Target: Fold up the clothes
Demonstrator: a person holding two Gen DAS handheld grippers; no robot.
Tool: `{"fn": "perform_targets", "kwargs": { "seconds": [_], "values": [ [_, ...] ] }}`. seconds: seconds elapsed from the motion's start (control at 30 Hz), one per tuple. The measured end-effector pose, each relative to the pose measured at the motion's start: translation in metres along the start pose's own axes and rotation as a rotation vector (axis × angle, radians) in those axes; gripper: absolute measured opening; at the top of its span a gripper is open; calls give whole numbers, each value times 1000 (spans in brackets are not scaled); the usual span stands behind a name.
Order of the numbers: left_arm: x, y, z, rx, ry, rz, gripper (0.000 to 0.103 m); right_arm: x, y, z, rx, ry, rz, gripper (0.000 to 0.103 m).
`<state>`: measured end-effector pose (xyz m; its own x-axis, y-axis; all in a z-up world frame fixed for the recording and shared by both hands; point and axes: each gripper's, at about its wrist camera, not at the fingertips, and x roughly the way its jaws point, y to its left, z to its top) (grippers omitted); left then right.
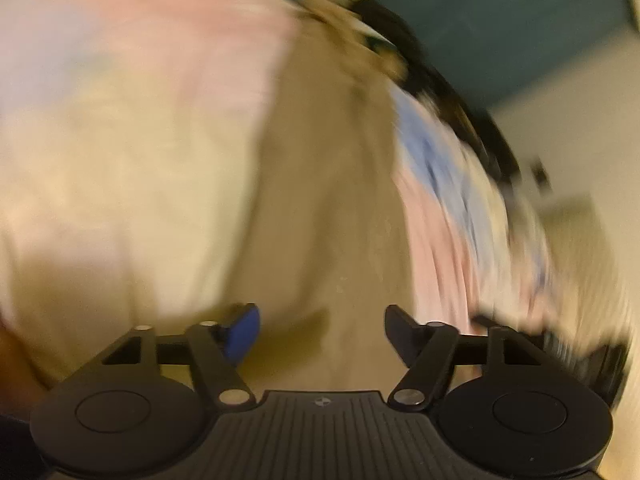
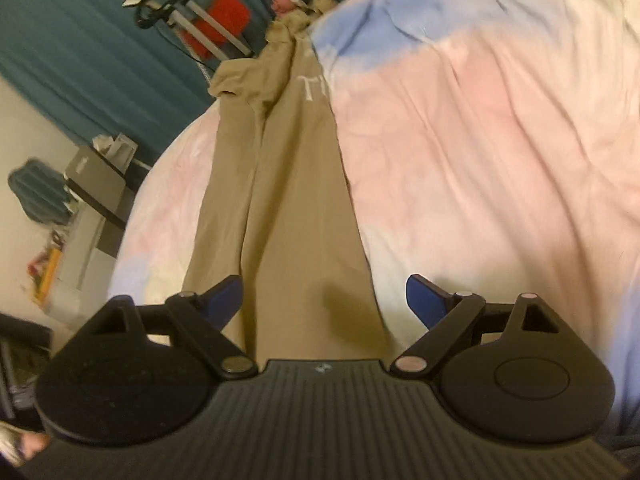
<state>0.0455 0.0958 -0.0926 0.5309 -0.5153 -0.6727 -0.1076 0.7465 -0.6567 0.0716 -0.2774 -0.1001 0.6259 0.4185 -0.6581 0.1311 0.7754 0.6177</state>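
A tan garment (image 2: 288,184) with white lettering lies in a long narrow strip on the pastel pink, blue and white bedspread (image 2: 480,140). Its far end is bunched near the bed's far edge. My right gripper (image 2: 324,300) is open, its jaws wide apart on either side of the garment's near end, low over it. In the blurred left wrist view the same tan cloth (image 1: 328,200) fills the middle. My left gripper (image 1: 322,328) is open over it, holding nothing.
The bed edge curves along the left of the right wrist view. Beyond it hang teal curtains (image 2: 80,40), with a red-and-grey cart (image 2: 216,24), a grey cabinet (image 2: 100,200) and clutter on the floor. Dark patterned cloth (image 1: 400,52) lies at the bed's edge in the left wrist view.
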Motion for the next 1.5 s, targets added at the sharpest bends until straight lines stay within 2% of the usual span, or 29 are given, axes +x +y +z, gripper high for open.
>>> {"fn": "perform_targets", "kwargs": {
  "seconds": [0.07,0.1,0.17,0.23,0.27,0.33,0.4,0.43,0.47,0.5,0.57,0.67,0.83,0.9,1.03,1.13,1.23,1.3,1.4,1.5],
  "values": [
    [9,14,9,-95,4,31,73,16,-7,-1,48,60,-33,74],
    [14,17,10,-114,22,57,74,25,-10,-3,69,98,-51,73],
    [29,19,11,-123,85,95,74,39,-13,-6,86,166,-71,64],
    [38,15,9,-93,130,120,73,45,-10,-10,75,205,-60,64],
    [40,12,7,-72,147,131,70,47,-9,-12,70,224,-54,57],
    [42,7,4,-44,172,141,57,47,-3,-19,45,262,-42,46],
    [41,8,0,-49,207,125,22,45,7,-26,-4,280,-46,43],
    [38,7,-2,-44,211,125,17,44,12,-28,-34,287,-54,34],
    [34,6,-4,-34,203,124,9,43,18,-31,-65,294,-62,19],
    [29,4,-4,-28,193,115,5,40,22,-34,-88,290,-77,13],
    [18,1,-5,-24,168,85,4,33,29,-37,-121,275,-98,7],
    [-8,-3,0,-34,120,4,3,13,38,-28,-105,210,-59,6],
    [-66,-28,22,-48,4,-142,3,-54,65,-7,-103,52,81,6],
    [-84,-35,25,-64,-13,-182,3,-79,72,-5,-113,16,113,6],
    [-118,-36,1,-65,-35,-214,3,-112,72,-17,-145,13,137,5],
    [-135,-26,-27,-113,-4,-220,3,-137,72,-26,-169,10,155,5],
    [-133,-17,-38,-174,27,-217,3,-133,57,-37,-120,33,154,6],
    [-124,-15,-33,-194,28,-196,3,-119,53,-31,-89,35,158,6],
    [-104,-26,5,-167,-25,-147,3,-93,56,-11,-54,15,158,6],
    [-90,-34,46,-145,-81,-106,4,-54,68,28,-44,-36,139,6]
  ]
}}
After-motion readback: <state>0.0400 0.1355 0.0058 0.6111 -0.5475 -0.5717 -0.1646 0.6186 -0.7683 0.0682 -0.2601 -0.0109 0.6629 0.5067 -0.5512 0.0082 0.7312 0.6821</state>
